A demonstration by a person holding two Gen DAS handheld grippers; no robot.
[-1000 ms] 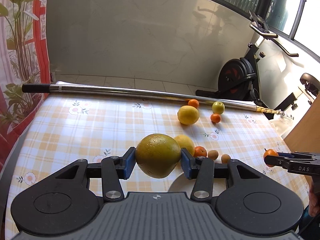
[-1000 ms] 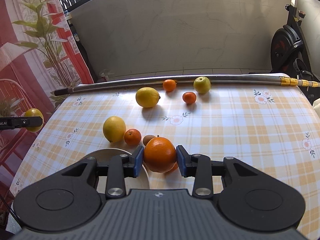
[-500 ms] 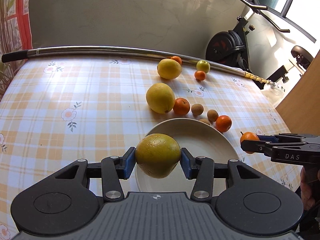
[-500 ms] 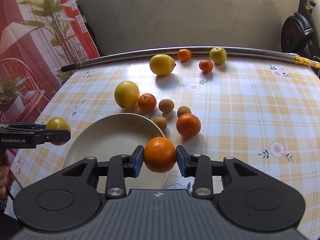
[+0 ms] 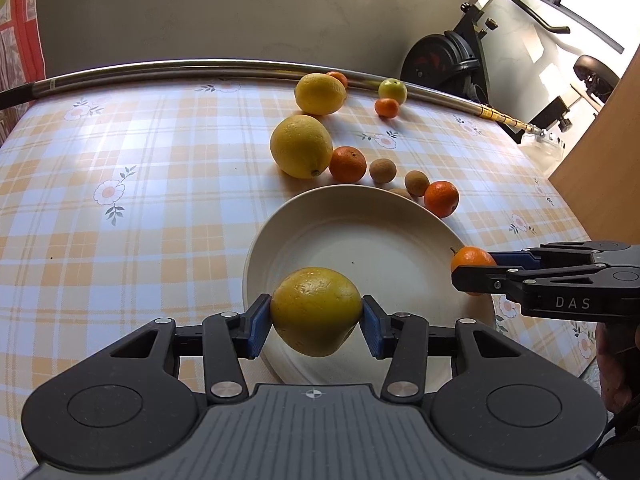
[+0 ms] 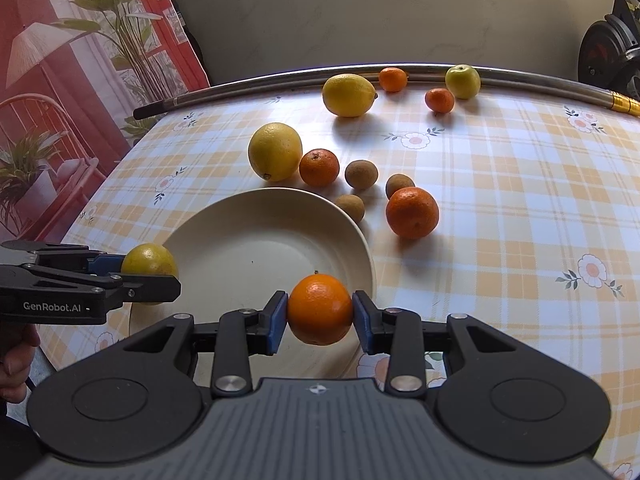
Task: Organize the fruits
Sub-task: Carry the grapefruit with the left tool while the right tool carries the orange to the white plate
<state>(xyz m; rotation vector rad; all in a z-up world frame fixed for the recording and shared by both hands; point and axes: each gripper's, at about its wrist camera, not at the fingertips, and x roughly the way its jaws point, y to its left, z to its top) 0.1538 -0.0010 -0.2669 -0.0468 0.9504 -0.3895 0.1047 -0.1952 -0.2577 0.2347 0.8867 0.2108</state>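
Note:
My left gripper [image 5: 316,322] is shut on a large yellow-green citrus [image 5: 315,310], held above the near rim of a white plate [image 5: 360,232]. My right gripper [image 6: 320,318] is shut on an orange [image 6: 320,308] above the plate's [image 6: 248,248] near right rim. In the left wrist view the right gripper [image 5: 472,272] comes in from the right with its orange [image 5: 470,258]. In the right wrist view the left gripper [image 6: 144,274] enters from the left with the citrus [image 6: 149,260]. The plate holds no fruit.
Beyond the plate lie loose fruits: a big lemon [image 6: 275,151], a mandarin [image 6: 319,167], three small brown fruits [image 6: 361,174], an orange [image 6: 412,212]. Farther back are another lemon [image 6: 349,94], small mandarins [image 6: 439,101] and a green apple [image 6: 462,81] by a metal pole [image 6: 280,82].
Both grippers have come down and forward with their fruits; they hung back from the plate and now hover over its near rim. Both grips are unchanged.

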